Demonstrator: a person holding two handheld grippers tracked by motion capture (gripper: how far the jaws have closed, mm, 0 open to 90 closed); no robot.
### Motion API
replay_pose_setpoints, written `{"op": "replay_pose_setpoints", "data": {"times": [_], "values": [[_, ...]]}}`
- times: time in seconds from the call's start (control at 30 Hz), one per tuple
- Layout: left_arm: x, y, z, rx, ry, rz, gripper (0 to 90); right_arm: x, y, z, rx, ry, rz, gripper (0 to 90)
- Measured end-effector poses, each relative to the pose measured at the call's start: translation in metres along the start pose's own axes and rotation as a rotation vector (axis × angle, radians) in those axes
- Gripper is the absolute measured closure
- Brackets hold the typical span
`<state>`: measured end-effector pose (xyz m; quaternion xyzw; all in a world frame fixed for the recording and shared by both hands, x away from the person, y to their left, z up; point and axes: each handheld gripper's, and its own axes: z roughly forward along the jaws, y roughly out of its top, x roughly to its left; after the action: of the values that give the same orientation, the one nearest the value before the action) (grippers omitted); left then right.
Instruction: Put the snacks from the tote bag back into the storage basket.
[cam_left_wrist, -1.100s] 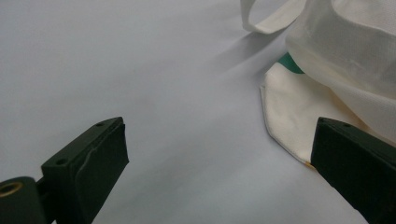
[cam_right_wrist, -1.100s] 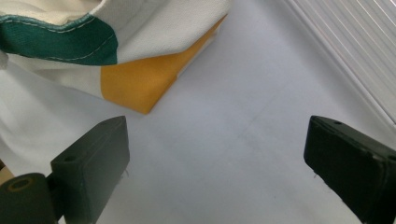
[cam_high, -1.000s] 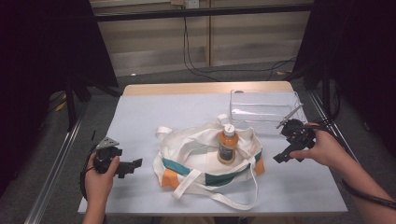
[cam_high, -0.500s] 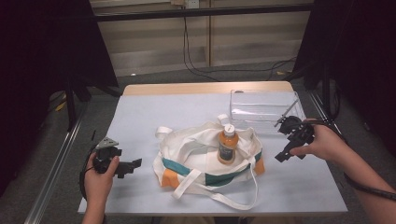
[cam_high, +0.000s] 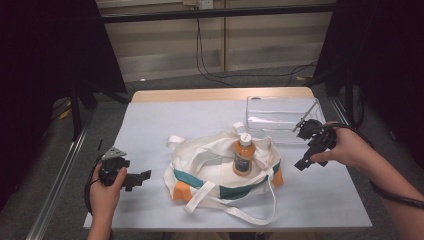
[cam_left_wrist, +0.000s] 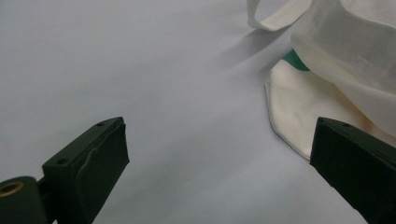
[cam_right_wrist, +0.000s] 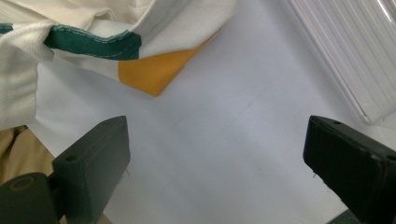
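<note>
Left gripper (cam_high: 142, 177) low at the table's (cam_high: 150, 125) near left edge, jaws wide apart and empty, bag (cam_high: 220, 165) in the middle with bottle (cam_high: 243, 156) upright inside, right gripper (cam_high: 306, 160) just right of the bag, jaws wide, empty, clear bin (cam_high: 280, 117) beyond.

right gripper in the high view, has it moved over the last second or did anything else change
The right gripper drifted slightly to the right and toward the person, away from the tote bag, beside the clear box. Its jaws are open and hold nothing. The left gripper stayed open at the left of the bag, and the orange bottle stayed upright in the bag.
</note>
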<state>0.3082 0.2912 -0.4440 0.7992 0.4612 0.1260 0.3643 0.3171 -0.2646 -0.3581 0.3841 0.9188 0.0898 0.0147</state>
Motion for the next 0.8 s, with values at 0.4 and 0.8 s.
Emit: {"op": "replay_pose_setpoints", "data": {"times": [0.4, 0.8], "values": [[-0.001, 0.0, 0.0, 0.009, -0.007, 0.009, 4.3, 0.006, 0.01, -0.01, 0.005, -0.005, -0.013, 7.1], [-0.001, 0.001, 0.0, 0.013, -0.01, 0.015, 4.5, 0.017, 0.028, -0.017, 0.006, 0.001, -0.05, 7.1]]}}
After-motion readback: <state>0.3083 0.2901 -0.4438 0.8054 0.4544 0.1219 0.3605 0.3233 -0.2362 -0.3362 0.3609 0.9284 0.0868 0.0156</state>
